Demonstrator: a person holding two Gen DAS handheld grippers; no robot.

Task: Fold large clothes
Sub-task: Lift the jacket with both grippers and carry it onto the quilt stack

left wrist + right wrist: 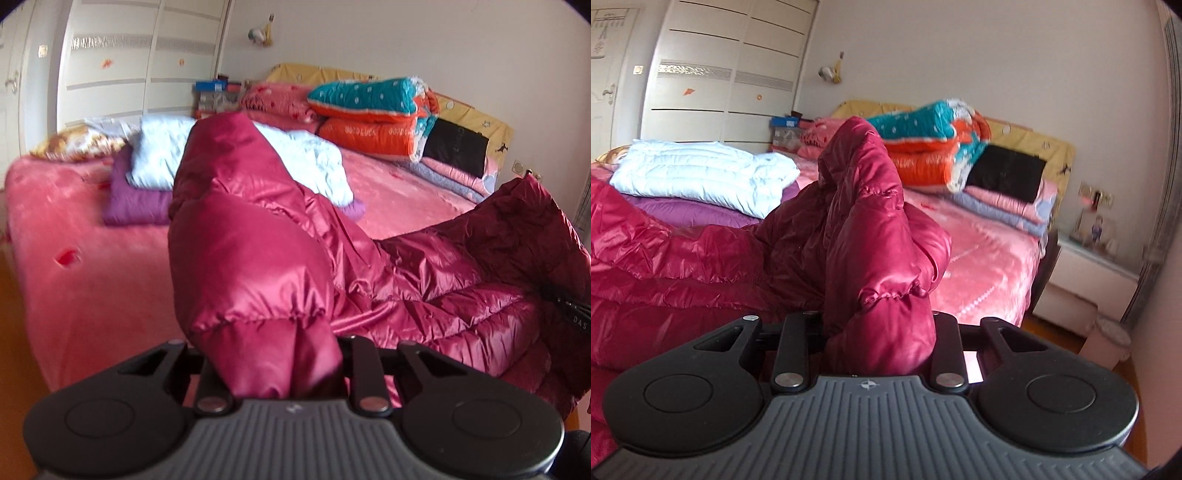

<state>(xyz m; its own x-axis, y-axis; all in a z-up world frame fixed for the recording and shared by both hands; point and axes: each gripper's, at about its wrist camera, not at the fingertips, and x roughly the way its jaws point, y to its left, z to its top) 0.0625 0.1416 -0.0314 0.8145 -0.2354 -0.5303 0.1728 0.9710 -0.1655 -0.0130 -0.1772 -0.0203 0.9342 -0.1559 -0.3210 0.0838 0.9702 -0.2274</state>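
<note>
A glossy crimson down jacket [443, 280] lies spread over the near part of the bed, with both ends raised. My left gripper [273, 354] is shut on one puffy part of it, and that fabric rises straight in front of the lens and hides the fingertips. In the right wrist view the same jacket [683, 266] stretches away to the left. My right gripper [879, 339] is shut on another bunched part, which stands up between its arms. A black piece [572, 310] shows at the jacket's far right edge in the left wrist view.
The bed's pink blanket [92, 266] carries a folded white jacket [166, 158] on a purple one [136, 203]. Orange and teal quilts [369, 110] are stacked at the headboard. A white wardrobe [129, 55] stands behind. A nightstand [1089, 273] and a bin [1108, 339] stand to the bed's right.
</note>
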